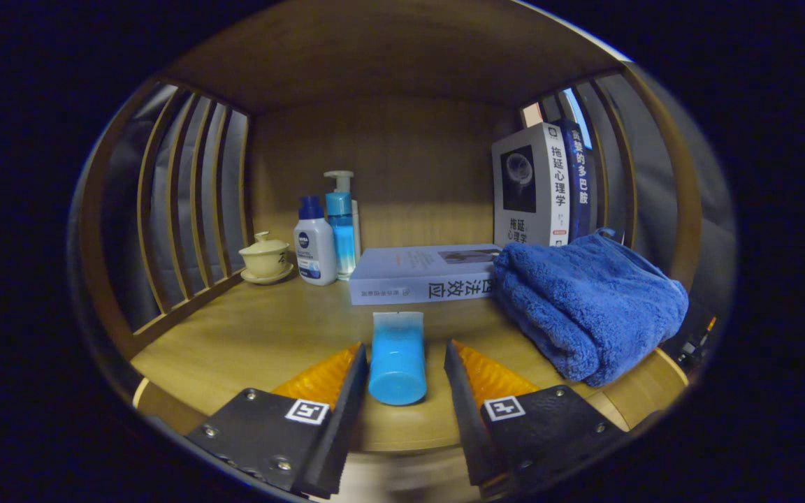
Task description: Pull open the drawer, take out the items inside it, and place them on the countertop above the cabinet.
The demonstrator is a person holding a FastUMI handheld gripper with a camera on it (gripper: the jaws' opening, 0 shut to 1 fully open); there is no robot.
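Note:
A blue tube [397,358] lies on the wooden countertop [263,339], its cap end pointing back at me and its flat end away. My gripper [405,344] stands open around it, one finger on each side. The left finger sits close against the tube, while a narrow gap shows between the tube and the right finger. The drawer is out of sight.
A folded blue towel [588,307] lies just right of the fingers. Beyond the tube lies a flat book [423,274], with two upright books [532,185] behind the towel. Far left stand a white bottle [315,244], a pump bottle [341,223] and a lidded cup [264,257]. Slatted wooden sides [186,202] close in the shelf.

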